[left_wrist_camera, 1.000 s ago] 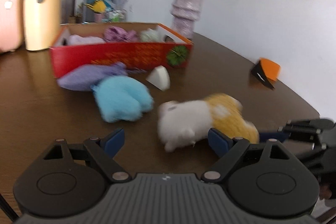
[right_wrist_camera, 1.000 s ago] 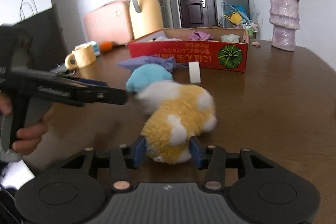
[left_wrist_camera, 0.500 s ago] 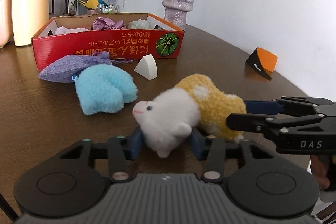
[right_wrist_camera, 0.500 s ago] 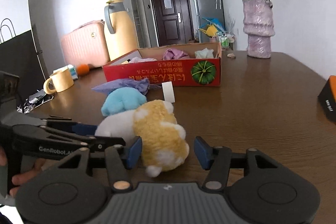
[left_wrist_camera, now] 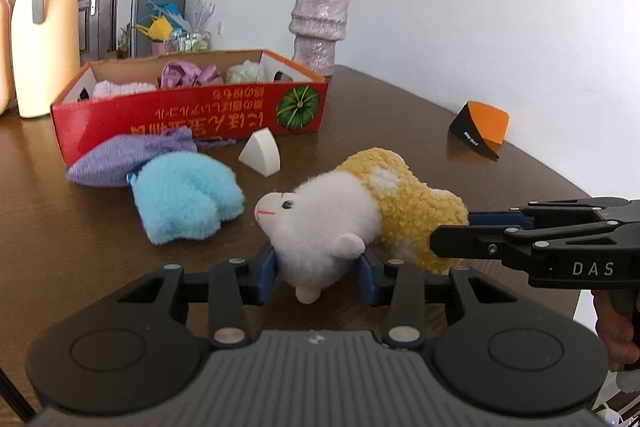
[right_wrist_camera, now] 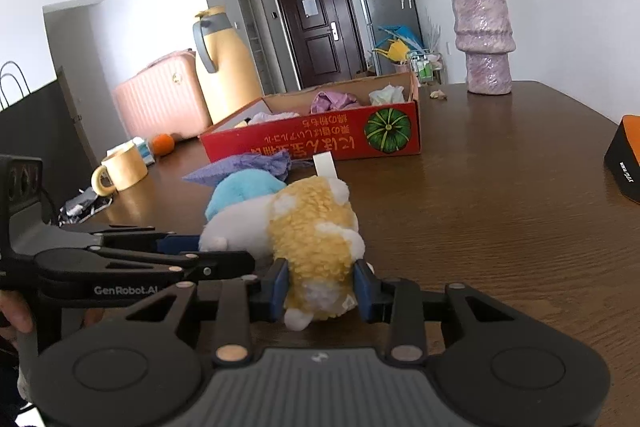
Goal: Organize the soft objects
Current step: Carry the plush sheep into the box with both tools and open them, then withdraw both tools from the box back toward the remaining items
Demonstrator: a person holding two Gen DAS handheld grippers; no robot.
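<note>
The plush hamster (white front, yellow fuzzy back) lay on the bench, left tongs clamped on its head, right tongs squeezing its rump. Blue plush sat just beside it, before the red box.

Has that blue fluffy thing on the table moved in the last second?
No. In the left view the blue plush lies against the purple pouch, in front of the red box, as before; only the camera shifted.
</note>
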